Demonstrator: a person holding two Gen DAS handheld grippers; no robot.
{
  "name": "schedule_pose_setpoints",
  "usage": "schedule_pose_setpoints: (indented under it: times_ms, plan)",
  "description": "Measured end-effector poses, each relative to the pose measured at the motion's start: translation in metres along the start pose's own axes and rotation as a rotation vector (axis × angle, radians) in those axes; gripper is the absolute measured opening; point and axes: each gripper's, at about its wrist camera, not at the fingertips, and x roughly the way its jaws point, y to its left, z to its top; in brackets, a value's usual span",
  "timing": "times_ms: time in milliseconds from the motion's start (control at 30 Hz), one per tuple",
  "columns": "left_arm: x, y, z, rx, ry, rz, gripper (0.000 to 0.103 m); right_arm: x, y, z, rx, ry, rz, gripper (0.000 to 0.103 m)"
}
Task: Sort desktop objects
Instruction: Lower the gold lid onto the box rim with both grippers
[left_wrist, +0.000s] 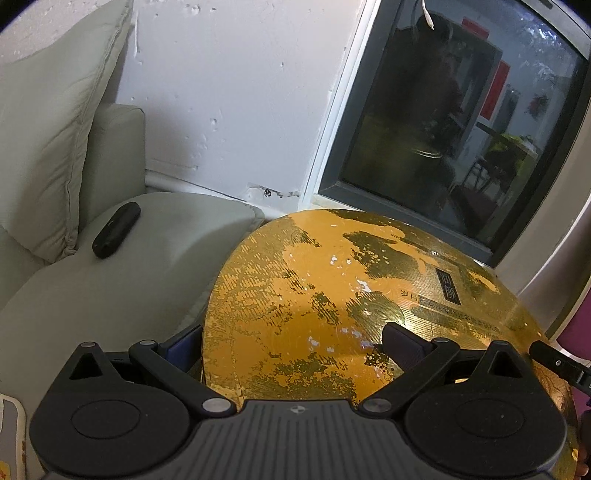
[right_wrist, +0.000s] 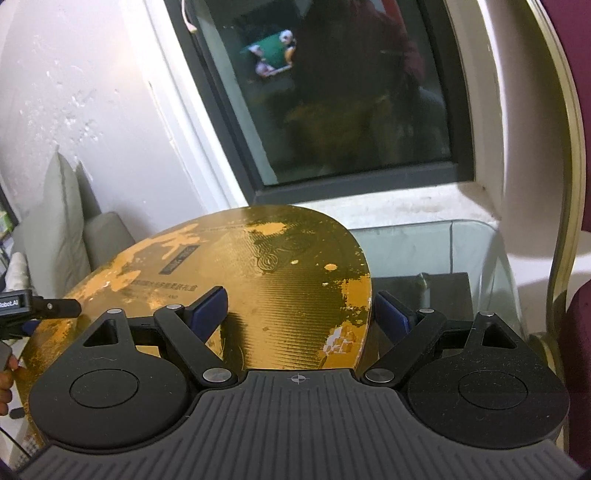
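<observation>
A black remote (left_wrist: 116, 229) lay on the sofa (left_wrist: 122, 273). The left claw (left_wrist: 291, 343) and right claw (right_wrist: 301, 314) each straddled an edge of the gold box (left_wrist: 314, 295), apparently gripping it, beside the glass counter (right_wrist: 436, 247)

left gripper (left_wrist: 295, 343) and right gripper (right_wrist: 299, 310): ribbed grey housing with a crosshair mark, black round-lobed linkage arms, silver pivot pins, dark blue-padded fingers (right_wrist: 210, 308)

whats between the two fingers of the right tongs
The worn right edge of the gold box, as the right wrist view shows: one finger lies over its lid, the other outside its side wall.
</observation>
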Motion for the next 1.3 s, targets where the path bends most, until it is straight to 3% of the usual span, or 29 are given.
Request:
schedule_pose_setpoints:
  times_ms: [933, 1067, 1300]
  plan:
    - [0.010, 0.008, -0.017, -0.002, 0.020, -0.004, 0.101, 0.002, 0.006, -0.015, -0.015, 0.023, -0.032, 0.089]
    - [0.012, 0.011, -0.011, -0.011, 0.053, -0.007, 0.100, 0.002, 0.008, -0.013, -0.019, 0.031, -0.046, 0.088]
    - [-0.020, 0.000, 0.013, 0.108, 0.050, 0.100, 0.102, -0.020, 0.021, 0.007, -0.043, 0.047, -0.119, 0.088]
